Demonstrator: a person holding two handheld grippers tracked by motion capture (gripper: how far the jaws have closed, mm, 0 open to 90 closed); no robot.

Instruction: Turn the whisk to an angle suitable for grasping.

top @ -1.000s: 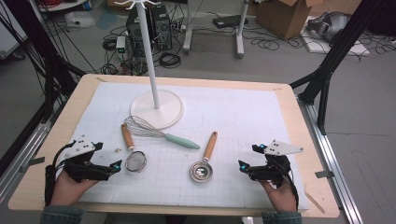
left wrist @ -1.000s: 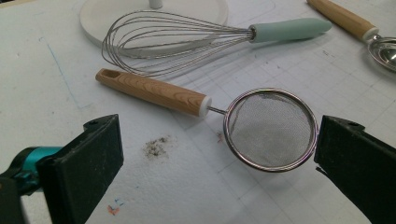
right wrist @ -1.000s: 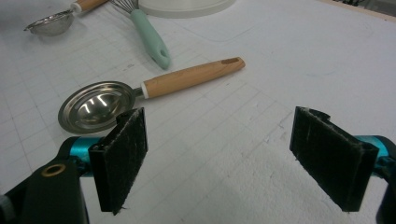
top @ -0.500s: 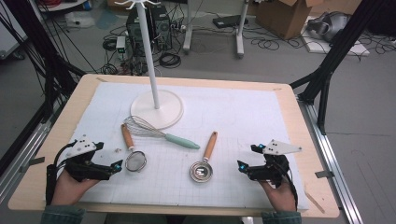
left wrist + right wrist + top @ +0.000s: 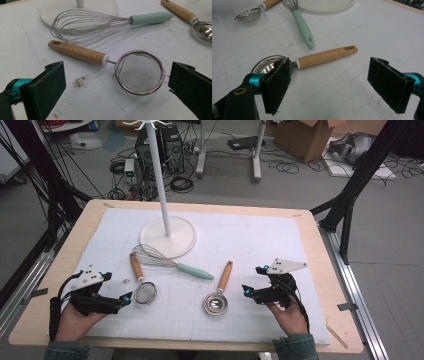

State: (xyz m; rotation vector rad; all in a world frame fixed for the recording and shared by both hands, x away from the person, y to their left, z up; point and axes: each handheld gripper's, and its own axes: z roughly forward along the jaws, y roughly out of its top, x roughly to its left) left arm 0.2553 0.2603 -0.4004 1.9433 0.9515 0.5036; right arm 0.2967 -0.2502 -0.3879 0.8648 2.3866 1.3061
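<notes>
Three utensils lie on the white mat. A small mesh strainer (image 5: 144,292) (image 5: 138,71) with a wooden handle lies just right of my left gripper (image 5: 125,299) (image 5: 117,92), which is open with nothing between its jaws. A metal scoop (image 5: 216,303) (image 5: 268,65) with a wooden handle (image 5: 325,57) rests left of my right gripper (image 5: 247,292) (image 5: 337,85), also open and holding nothing. A whisk (image 5: 160,259) (image 5: 87,23) with a mint handle (image 5: 303,28) lies between them, farther back, its wires against the stand's base.
A white hook stand (image 5: 161,175) rises from a round base (image 5: 167,236) at the back centre-left of the mat. The wooden table edge (image 5: 330,270) frames the mat. Cables, boxes and black frame legs crowd the floor beyond.
My right gripper has crept slightly left toward the scoop. The left gripper and the utensils have stayed put.
</notes>
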